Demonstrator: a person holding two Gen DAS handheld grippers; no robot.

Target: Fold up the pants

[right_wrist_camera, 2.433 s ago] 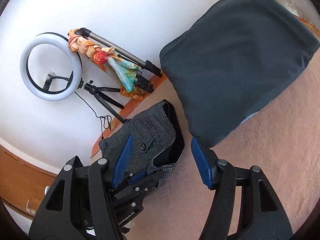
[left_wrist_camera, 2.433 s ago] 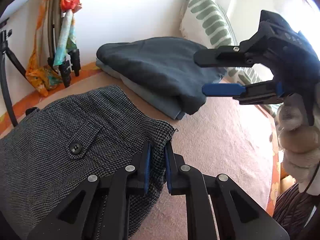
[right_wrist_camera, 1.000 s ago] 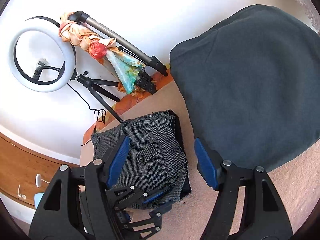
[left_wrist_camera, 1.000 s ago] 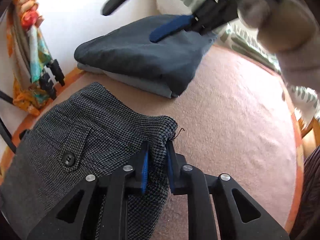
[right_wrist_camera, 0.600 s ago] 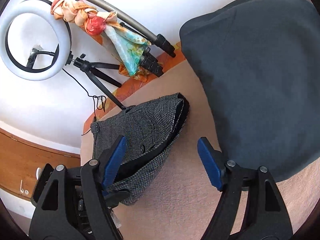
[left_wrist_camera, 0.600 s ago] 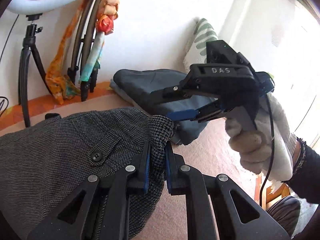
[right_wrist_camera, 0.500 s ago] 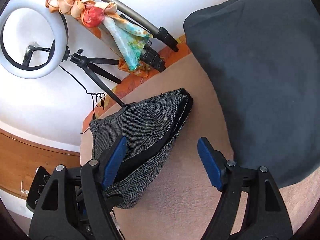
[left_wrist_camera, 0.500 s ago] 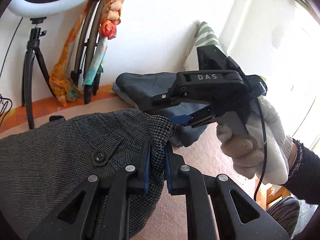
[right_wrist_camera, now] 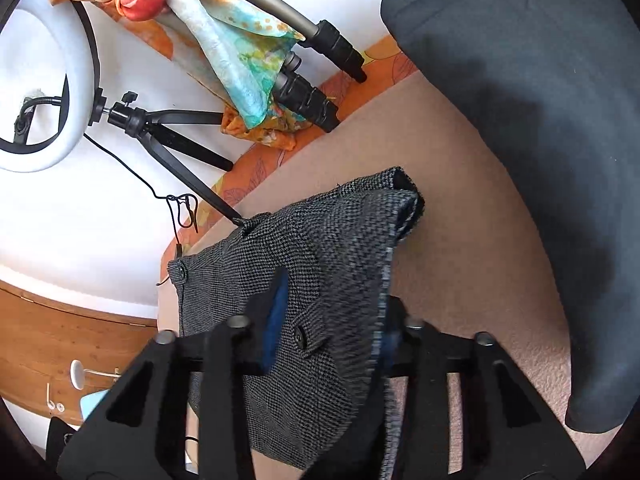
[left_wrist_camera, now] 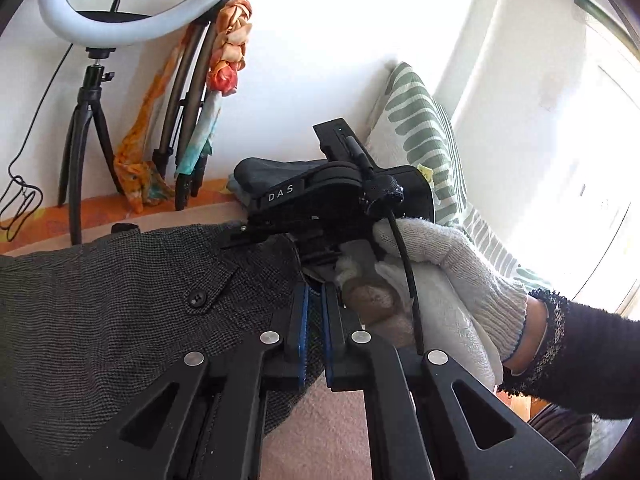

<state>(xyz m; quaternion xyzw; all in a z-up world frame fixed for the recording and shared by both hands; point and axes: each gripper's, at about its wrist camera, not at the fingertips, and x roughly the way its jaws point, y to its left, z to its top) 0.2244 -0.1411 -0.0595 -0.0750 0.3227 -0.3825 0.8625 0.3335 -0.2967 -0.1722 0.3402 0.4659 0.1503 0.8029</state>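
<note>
1. Left claw (left_wrist_camera: pixel 314 332): blue pads pressed together on a fold of the grey houndstooth pants (left_wrist_camera: pixel 120 300), pinching the waistband corner just above the pink bed cover (left_wrist_camera: pixel 320 424).
2. Right claw (right_wrist_camera: pixel 332 340): fingers straddling a hanging fold of the pants (right_wrist_camera: pixel 320 280), cloth draped between and over the blue pads; whether pinching or merely spread around the cloth, cannot tell.
3. Right hand (left_wrist_camera: pixel 448 280): white knit glove, wrapped around the black "DAS" handle, black lace-edged cuff at the wrist, reaching in from the right, touching the waistband just beyond the left claw.
4. Pants: lifted at the waist end, buttoned back pocket facing up, remainder trailing toward the left over the bed.
5. Left wrist view only: striped green-and-white pillow (left_wrist_camera: pixel 420 132) against the wall, gloved hand, a cable running down from the handle.
6. Right wrist view only: wide dark folded garment (right_wrist_camera: pixel 540 120) on the bed well beyond the pants, wooden furniture at lower left.
7. Both views: ring light (left_wrist_camera: pixel 132 20) on a tripod, colourful scarf (right_wrist_camera: pixel 232 60) tied to leaning poles.
</note>
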